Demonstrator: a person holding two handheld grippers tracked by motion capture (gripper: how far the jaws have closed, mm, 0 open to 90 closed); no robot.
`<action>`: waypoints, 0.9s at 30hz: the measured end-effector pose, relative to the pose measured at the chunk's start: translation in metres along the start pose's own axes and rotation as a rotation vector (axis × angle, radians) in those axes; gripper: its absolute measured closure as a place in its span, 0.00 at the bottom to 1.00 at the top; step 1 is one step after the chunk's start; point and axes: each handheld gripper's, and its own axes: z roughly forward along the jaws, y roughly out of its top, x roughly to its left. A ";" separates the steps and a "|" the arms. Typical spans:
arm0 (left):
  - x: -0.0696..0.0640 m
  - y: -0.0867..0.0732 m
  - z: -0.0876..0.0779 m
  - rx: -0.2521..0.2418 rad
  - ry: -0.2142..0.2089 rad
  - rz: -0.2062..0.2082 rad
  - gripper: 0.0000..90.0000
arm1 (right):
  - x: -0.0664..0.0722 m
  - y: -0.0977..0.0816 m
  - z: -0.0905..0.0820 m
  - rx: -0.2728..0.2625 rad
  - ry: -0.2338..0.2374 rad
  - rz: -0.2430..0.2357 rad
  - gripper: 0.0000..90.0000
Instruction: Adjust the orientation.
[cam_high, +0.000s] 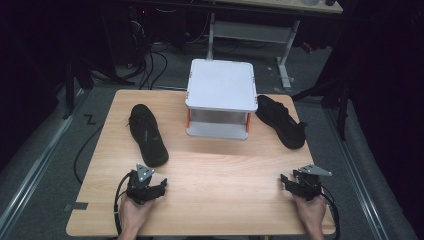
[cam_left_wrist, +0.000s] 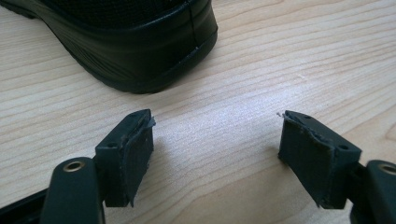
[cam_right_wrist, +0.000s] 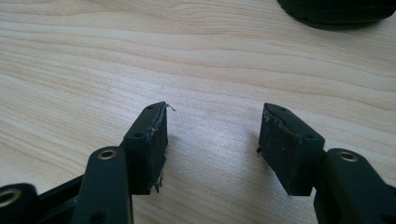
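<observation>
Working from the near edge outward. My left tool (cam_high: 161, 185) rests low on the worktop (cam_high: 220, 170), jaws spread with nothing between them; in the left gripper view bare wood grain shows between the pads (cam_left_wrist: 133, 156). My right tool (cam_high: 286, 181) sits near the right front corner, jaws likewise spread and empty, pads (cam_right_wrist: 156, 144) frayed at the edges.

Next out: the left shoe (cam_high: 146, 134), black, lying on its sole just beyond the left tool, pointing up and slightly left across the worktop. Its near end (cam_left_wrist: 140, 42) looms close in the left gripper view, apart from the jaws, not touching. Rubbery sole rim with a glossy band, mesh-like upper above it.

Farther: the right shoe (cam_high: 281, 121), same make, angled along the right side, one end near the white box (cam_high: 220, 97) that stands at the far middle. A dark edge of it (cam_right_wrist: 334, 11) shows at the top of the right gripper view, well apart from that tool.

Handling judgement: shoes look light, soft in the upper, stiffer at sole and heel. The glossy rim may slip under worn pads. I'd take each at the collar or heel counter, one pad inside the opening, one outside; pinching across the whole sole looks too wide for these jaws. Expect the toe to droop when lifted.
</observation>
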 end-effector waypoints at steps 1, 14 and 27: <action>0.000 0.000 0.000 0.000 -0.001 0.001 0.29 | 0.000 0.000 0.000 0.000 0.000 0.000 0.47; 0.001 0.004 -0.014 -0.012 -0.012 -0.003 0.30 | 0.000 0.000 0.000 0.000 0.001 -0.001 0.46; 0.002 0.028 -0.034 -0.062 -0.011 0.041 0.30 | 0.000 0.000 0.000 0.000 0.003 -0.004 0.46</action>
